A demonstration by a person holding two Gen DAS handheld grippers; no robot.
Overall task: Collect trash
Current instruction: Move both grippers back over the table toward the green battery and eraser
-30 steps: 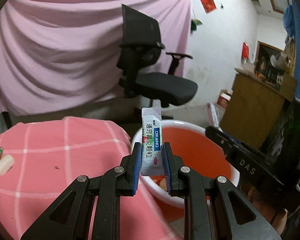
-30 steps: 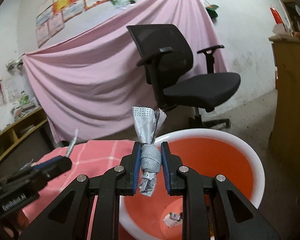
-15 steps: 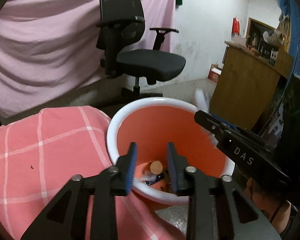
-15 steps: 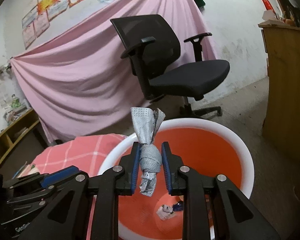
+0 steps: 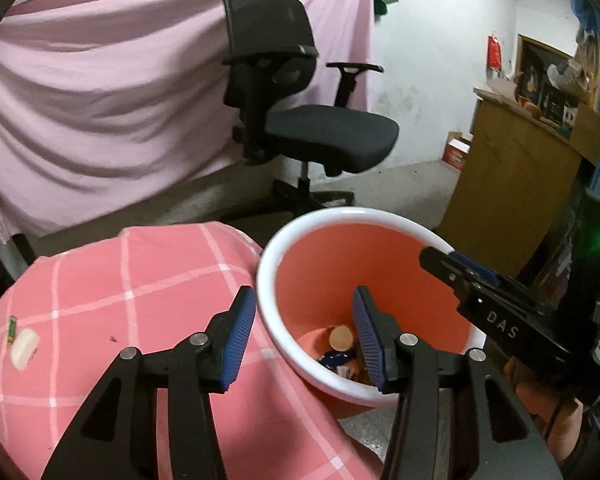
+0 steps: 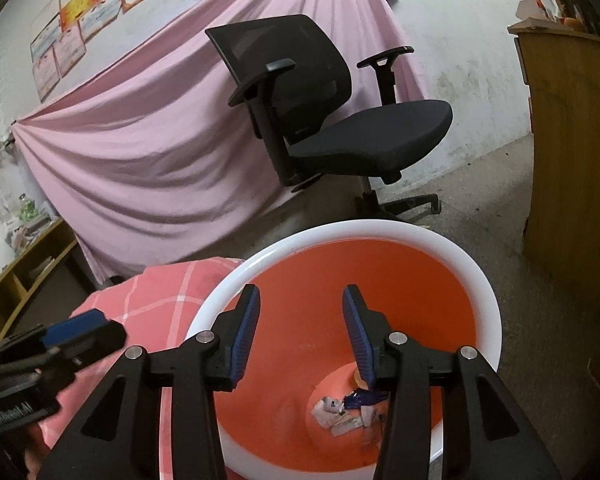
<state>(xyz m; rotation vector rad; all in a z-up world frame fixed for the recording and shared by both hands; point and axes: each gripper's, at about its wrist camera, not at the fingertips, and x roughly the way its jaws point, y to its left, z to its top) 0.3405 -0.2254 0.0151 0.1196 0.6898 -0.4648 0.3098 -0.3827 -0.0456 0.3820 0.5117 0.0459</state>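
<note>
An orange bin with a white rim stands on the floor beside the table with the pink checked cloth. Several wrappers and scraps lie at its bottom. My left gripper is open and empty, over the bin's near rim. My right gripper is open and empty, above the bin's inside. A white scrap and a small green piece lie on the cloth at the far left.
A black office chair stands behind the bin in front of a pink hanging sheet. A wooden cabinet stands to the right. Low shelves are at the left.
My left gripper opened and dropped the sachet into the bin. My right gripper opened and let go of the crumpled grey wrapper. Both jaws are wide now.
</note>
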